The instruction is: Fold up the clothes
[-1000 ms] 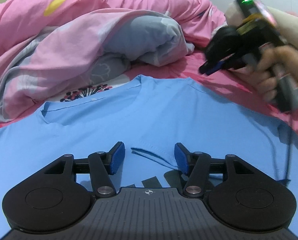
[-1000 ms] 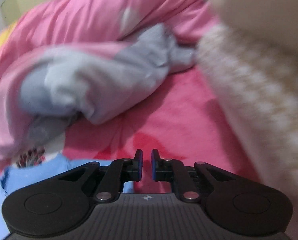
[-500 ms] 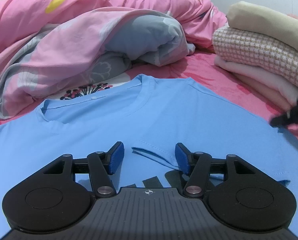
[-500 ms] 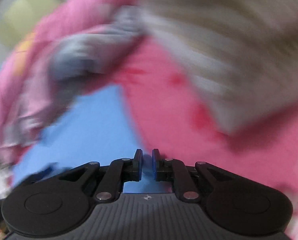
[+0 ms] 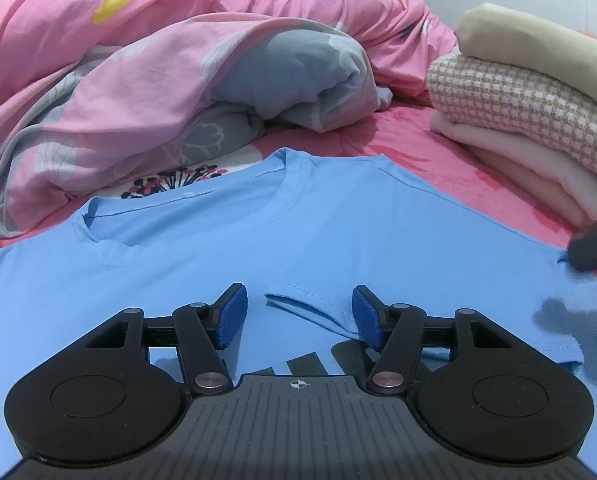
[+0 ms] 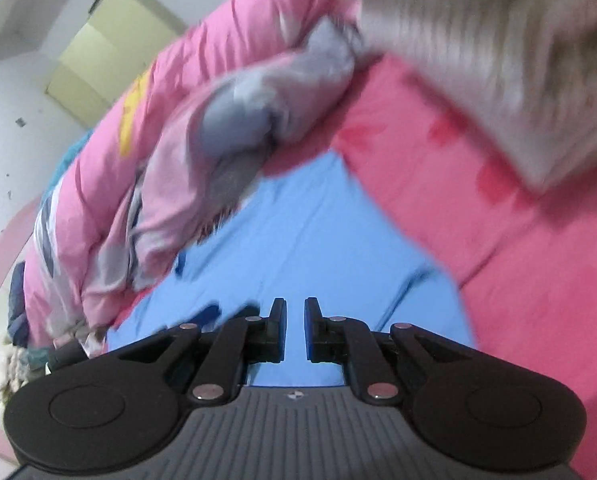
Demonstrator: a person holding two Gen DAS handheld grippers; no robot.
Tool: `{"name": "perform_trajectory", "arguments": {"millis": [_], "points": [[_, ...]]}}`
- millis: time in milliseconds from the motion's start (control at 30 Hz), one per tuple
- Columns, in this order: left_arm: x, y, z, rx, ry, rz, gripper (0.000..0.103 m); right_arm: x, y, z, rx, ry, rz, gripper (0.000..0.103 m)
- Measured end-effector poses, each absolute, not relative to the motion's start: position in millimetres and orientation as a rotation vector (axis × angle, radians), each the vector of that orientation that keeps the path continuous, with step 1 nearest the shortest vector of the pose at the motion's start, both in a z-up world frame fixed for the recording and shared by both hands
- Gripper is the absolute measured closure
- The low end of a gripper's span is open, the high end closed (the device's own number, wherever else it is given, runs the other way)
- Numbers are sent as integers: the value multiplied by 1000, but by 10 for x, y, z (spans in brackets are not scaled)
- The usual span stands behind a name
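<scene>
One blue T-shirt (image 5: 258, 240) lies flat on the bed (image 5: 438, 152), neck opening toward the duvet. A folded-in sleeve edge (image 5: 310, 308) lies on the shirt body. Left gripper (image 5: 298, 318) hangs low over the shirt with jaws about halfway apart; the sleeve edge lies between the two blue pads (image 5: 230, 316), but neither presses on it, so nothing is held. Right gripper (image 6: 295, 328) sits over the shirt's right side near its edge, jaws nearly together with a narrow gap and nothing between them; they have just been opening slightly. The right wrist view is motion-blurred. One rumpled pink and grey duvet (image 5: 178, 92) is heaped just beyond the shirt's collar. One stack of folded clothes (image 5: 538, 120) sits to the right of the shirt: four layers counted, beige on top, then houndstooth, then two pale ones. A dark blurred tip (image 5: 594, 250) shows at the shirt's right edge; what it is cannot be made out.
</scene>
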State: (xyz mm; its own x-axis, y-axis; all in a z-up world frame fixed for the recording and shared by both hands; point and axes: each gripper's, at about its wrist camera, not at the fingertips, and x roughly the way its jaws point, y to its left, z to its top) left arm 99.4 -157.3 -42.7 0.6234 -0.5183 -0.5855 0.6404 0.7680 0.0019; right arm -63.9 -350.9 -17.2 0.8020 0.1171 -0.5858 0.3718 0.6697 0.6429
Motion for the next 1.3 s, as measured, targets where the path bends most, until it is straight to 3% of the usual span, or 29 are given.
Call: {"name": "perform_trajectory", "arguments": {"millis": [100,267,433,733,933,1300], "points": [[1003,-1569,-426,212,603,-670,43,-749,-3470,-389,890,707,-186,94],[995,-1575,-410,215,598,-661,42,-1071,-3424,-352,938,646,-194,93],[935,-1576,-257,230,541,-621,42,-1006,-3390,-177,908,549,-132,93],[974,-1775,-293,356,582,-482,42,-774,-3345,-595,993,626,-34,93],[982,-1313,-85,290,591,-337,42,-793,-3294,-562,962,628,17,92],[1046,199,360,29,599,-62,42,-857,-3323,-552,972,584,50,92]]}}
